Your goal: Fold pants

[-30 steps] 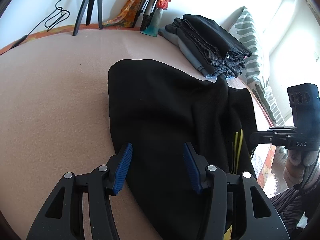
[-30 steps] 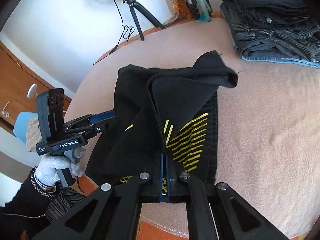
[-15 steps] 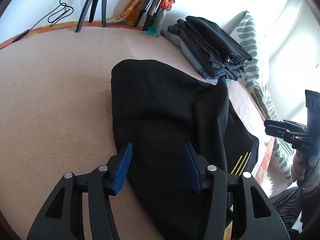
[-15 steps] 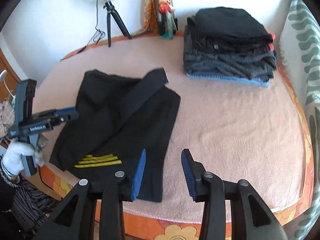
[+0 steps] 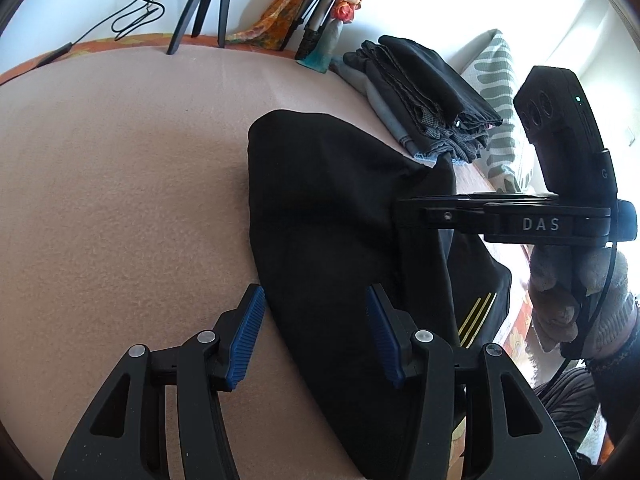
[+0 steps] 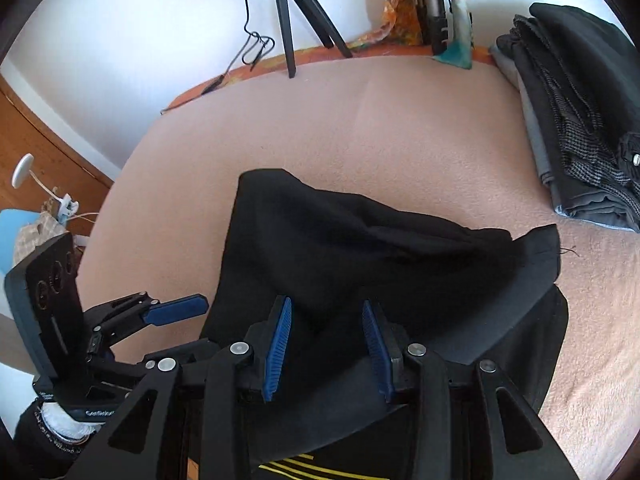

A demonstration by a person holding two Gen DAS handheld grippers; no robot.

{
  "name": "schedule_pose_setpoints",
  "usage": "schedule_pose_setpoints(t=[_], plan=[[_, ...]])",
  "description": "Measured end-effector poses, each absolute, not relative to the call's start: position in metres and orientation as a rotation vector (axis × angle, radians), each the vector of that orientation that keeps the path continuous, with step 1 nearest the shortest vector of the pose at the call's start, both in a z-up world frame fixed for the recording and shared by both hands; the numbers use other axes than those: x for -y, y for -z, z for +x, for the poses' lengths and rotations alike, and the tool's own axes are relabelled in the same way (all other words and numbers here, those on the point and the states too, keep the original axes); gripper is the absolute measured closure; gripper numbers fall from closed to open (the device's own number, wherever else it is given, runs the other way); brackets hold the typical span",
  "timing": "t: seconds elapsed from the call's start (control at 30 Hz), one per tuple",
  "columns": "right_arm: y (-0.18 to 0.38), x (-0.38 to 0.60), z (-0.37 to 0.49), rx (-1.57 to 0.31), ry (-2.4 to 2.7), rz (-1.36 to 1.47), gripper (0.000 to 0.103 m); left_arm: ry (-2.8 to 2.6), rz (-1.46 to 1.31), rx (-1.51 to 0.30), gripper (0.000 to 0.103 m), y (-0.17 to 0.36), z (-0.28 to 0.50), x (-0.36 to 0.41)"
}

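Black pants with yellow stripe print (image 5: pixel 332 216) lie partly folded on the pink plush bed cover (image 5: pixel 120 200), centre-to-right in the left wrist view, near edge at 6 o'clock hanging by the bed rim. One flap is doubled over the body of the garment, fold ridge running toward 2 o'clock, loose corner sticking out there. Yellow stripes peek out at 5 o'clock.

Left gripper (image 5: pixel 316 340): jaws apart, nothing between them, hovering over the left edge of the pants at 6 o'clock. Blue pads (image 5: pixel 248 340) not touching cloth as far as I can tell.

Right gripper (image 6: pixel 326 344): jaws apart too, over the near part of the pants, no cloth pinched. In the left view it sits at 3 o'clock, seen side-on above the fabric, so no jaw read from there.

Stack of folded dark clothes (image 6: pixel 584 120) at 2 o'clock, well apart from the pants. Black tripod (image 6: pixel 296 20) at 12 o'clock at the far bed edge.

Step, my read: between folds. First fold laid, both grippers free and lining up for the next grasp.

Next move calls for: each gripper closing on a near corner or edge, both layers caught, then lifting together and carrying toward 12 o'clock. Bunched ridge at 2 o'clock probably needs flattening first, or the fold goes lopsided. Fabric looks limp, so a single-layer pinch will likely drag the flap open.
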State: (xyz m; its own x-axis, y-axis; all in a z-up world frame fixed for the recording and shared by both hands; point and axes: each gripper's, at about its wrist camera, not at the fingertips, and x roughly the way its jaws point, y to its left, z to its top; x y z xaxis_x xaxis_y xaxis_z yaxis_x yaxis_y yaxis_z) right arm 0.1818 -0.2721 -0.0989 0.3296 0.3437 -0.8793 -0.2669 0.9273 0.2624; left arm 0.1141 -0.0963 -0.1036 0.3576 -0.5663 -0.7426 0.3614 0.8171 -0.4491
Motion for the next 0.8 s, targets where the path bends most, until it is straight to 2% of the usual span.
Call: schedule_pose_setpoints(t=[0.2, 0.27, 0.3, 0.4, 0.5, 0.57, 0.6, 0.63, 0.8], plan=[[0.119, 0.232, 0.182, -1.208, -0.304, -0.233, 0.067, 0.608, -0.204, -1.041, 0.052, 0.104, 0.112, 0.099], [0.12, 0.223, 0.173, -1.2, -0.305, -0.359, 0.085, 0.608, -0.2, -1.04, 0.052, 0.104, 0.112, 0.1], [0.119, 0.221, 0.168, -1.204, -0.306, -0.422, 0.099, 0.608, -0.196, -1.04, 0.052, 0.104, 0.112, 0.1], [0.112, 0.233, 0.15, -1.204, -0.305, -0.504, 0.102, 0.61, -0.197, -1.04, 0.052, 0.104, 0.112, 0.099], [0.098, 0.268, 0.136, -1.199, -0.282, -0.411, 0.102, 0.609, -0.197, -1.04, 0.052, 0.105, 0.112, 0.099], [0.091, 0.296, 0.129, -1.212, -0.259, -0.318, 0.096, 0.607, -0.191, -1.039, 0.052, 0.105, 0.111, 0.1], [0.089, 0.31, 0.124, -1.221, -0.24, -0.282, 0.08, 0.607, -0.189, -1.039, 0.052, 0.105, 0.111, 0.1], [0.087, 0.324, 0.118, -1.217, -0.204, -0.262, 0.071, 0.606, -0.188, -1.039, 0.052, 0.105, 0.111, 0.1], [0.063, 0.349, 0.096, -1.12, -0.176, -0.145, 0.07, 0.606, -0.187, -1.038, 0.052, 0.106, 0.113, 0.101]])
